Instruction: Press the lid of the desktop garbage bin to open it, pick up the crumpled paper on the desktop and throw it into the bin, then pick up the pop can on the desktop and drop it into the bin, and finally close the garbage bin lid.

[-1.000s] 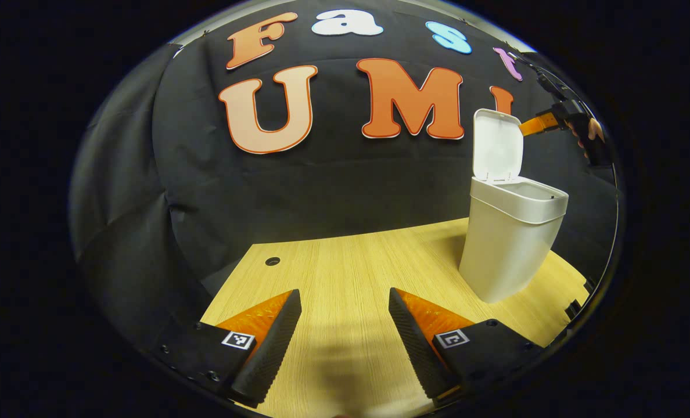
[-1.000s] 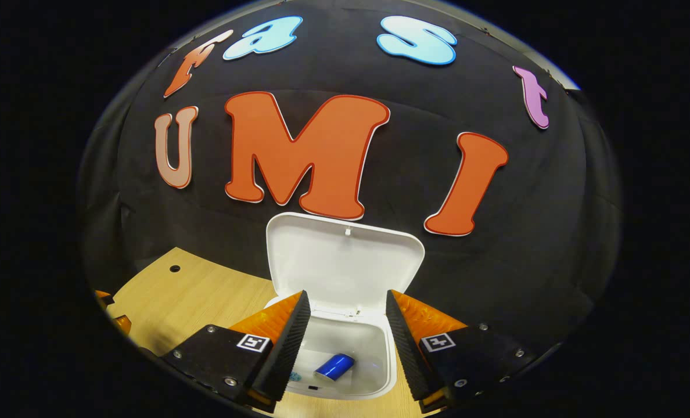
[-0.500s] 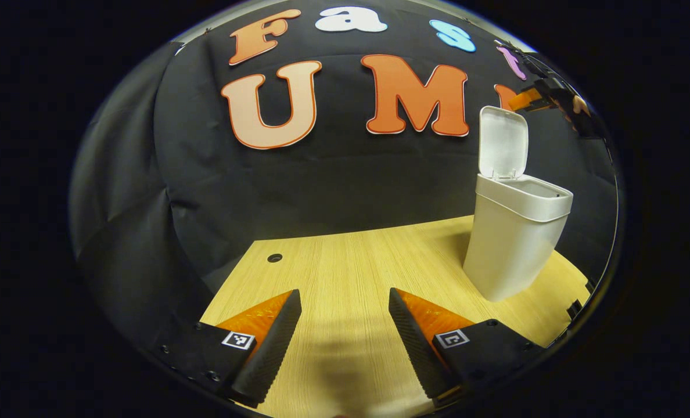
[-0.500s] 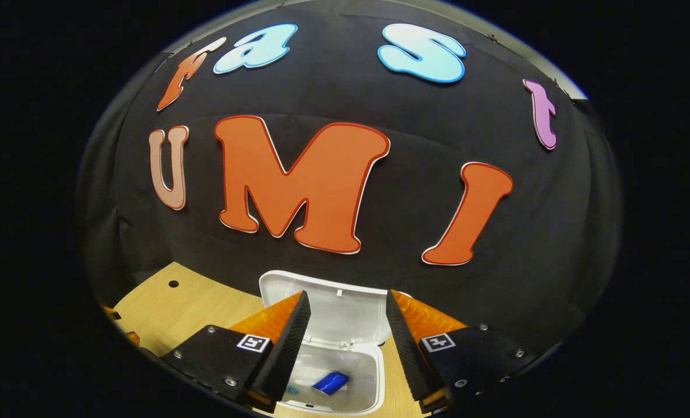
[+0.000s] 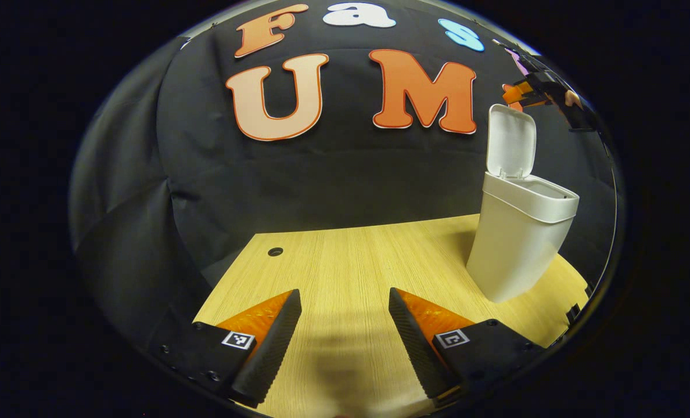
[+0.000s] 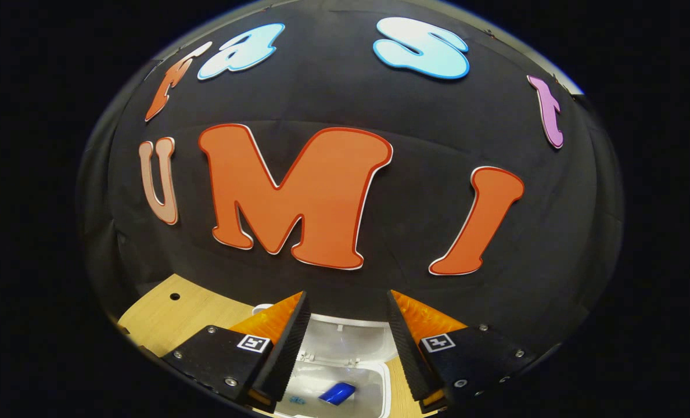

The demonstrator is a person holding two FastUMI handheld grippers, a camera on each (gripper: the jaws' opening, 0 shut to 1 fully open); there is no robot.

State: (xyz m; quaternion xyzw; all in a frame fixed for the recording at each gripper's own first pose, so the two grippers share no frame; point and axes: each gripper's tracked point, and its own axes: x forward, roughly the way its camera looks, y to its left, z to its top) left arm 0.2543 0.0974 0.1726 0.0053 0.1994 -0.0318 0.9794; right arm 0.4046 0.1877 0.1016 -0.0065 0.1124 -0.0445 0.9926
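The white bin stands at the right of the wooden desk, its lid raised upright. My right gripper hangs above and just behind the lid's top edge, held by a hand. In the right gripper view that gripper is open, looking down over the lid into the bin, where a blue pop can lies on the bottom. My left gripper is open low over the desk, left of the bin, holding nothing.
A small round hole marks the desk's far left corner. The black cloth wall rises close behind the bin and desk. The desk's right edge lies just past the bin.
My right gripper has risen and moved back above the lid, so the bin sinks lower in its view. The left gripper has barely shifted. The lid stays upright.
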